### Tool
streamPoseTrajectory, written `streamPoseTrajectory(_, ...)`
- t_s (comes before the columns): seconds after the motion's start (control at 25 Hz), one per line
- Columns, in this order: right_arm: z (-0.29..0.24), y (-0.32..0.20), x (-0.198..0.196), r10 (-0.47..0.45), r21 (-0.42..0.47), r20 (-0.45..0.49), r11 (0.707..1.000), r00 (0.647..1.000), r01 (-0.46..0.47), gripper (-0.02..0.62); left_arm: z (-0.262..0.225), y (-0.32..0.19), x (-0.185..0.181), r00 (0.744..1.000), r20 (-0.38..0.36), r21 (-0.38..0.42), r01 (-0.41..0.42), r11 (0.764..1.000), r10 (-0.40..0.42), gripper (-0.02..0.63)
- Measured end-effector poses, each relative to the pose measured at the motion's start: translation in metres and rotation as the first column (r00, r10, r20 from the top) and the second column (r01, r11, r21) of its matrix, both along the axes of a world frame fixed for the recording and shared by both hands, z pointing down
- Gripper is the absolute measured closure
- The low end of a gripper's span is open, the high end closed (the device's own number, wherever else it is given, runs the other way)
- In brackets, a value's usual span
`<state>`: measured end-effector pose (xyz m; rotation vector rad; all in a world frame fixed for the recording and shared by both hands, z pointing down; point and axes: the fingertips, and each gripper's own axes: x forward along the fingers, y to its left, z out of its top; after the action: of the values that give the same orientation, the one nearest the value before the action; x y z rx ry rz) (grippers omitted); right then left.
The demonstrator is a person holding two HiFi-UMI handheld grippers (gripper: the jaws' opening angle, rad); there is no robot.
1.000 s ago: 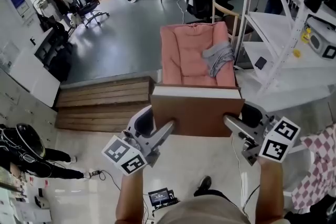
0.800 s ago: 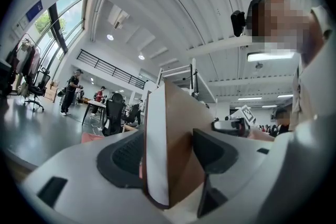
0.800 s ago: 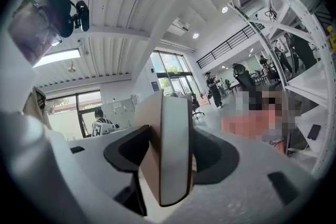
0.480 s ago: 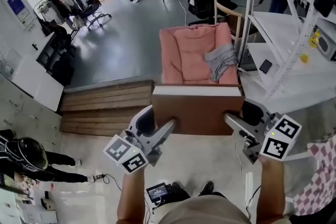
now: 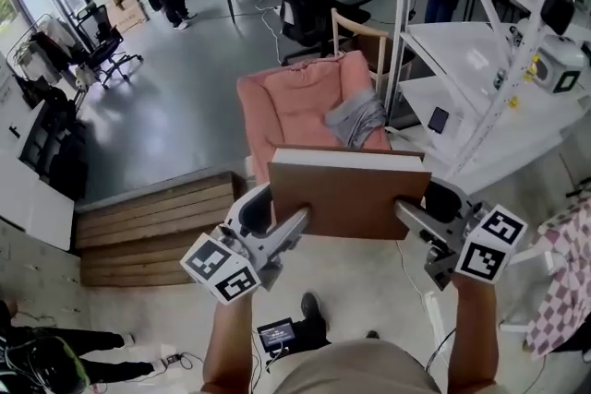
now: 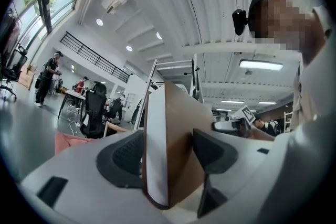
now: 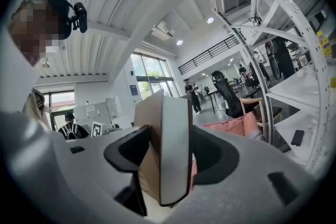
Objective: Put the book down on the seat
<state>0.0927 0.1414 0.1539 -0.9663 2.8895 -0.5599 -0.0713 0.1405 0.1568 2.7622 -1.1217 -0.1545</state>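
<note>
The brown book (image 5: 349,196) is clamped between the left gripper (image 5: 297,221) and the right gripper (image 5: 404,211), well apart from the pink seat (image 5: 291,111); it is yet to be put down.

My L tongs (image 5: 297,224) & R tongs (image 5: 403,213): grey-white shells, blk pads (image 6: 210,150), b/w square-marker cubes (image 5: 220,270); I'm in khaki clothing (image 5: 369,374).

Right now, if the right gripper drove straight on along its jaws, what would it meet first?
The book, already clamped between the right gripper's jaws; it would only push it along. Past the book, the pink seat appears to lie ahead and lower, though depth is unclear.
</note>
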Motion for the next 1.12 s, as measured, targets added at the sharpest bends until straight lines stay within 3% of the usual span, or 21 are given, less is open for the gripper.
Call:
streamPoseTrajectory(0.24,-0.011,-0.037,-0.023,0.100,-0.006,-0.009,0.995,0.995,-0.100,0.357,-0.013,-0.054,-0.022,0.995,-0.005,0.012,-0.102,0.995,0.102,0.337)
streamPoseTrajectory(0.56,-0.010,-0.070,-0.033,0.177,-0.016,-0.010,0.984,0.984,-0.177,0.357,-0.013,-0.099,-0.030,0.984,-0.004,0.006,-0.178,0.984,0.178,0.337)
streamPoseTrajectory(1.12,0.002,-0.112,-0.059,0.243,-0.033,-0.022,0.969,0.970,-0.243,0.357,0.001,-0.151,-0.055,0.971,-0.025,-0.011,-0.239,0.971,0.239,0.337)
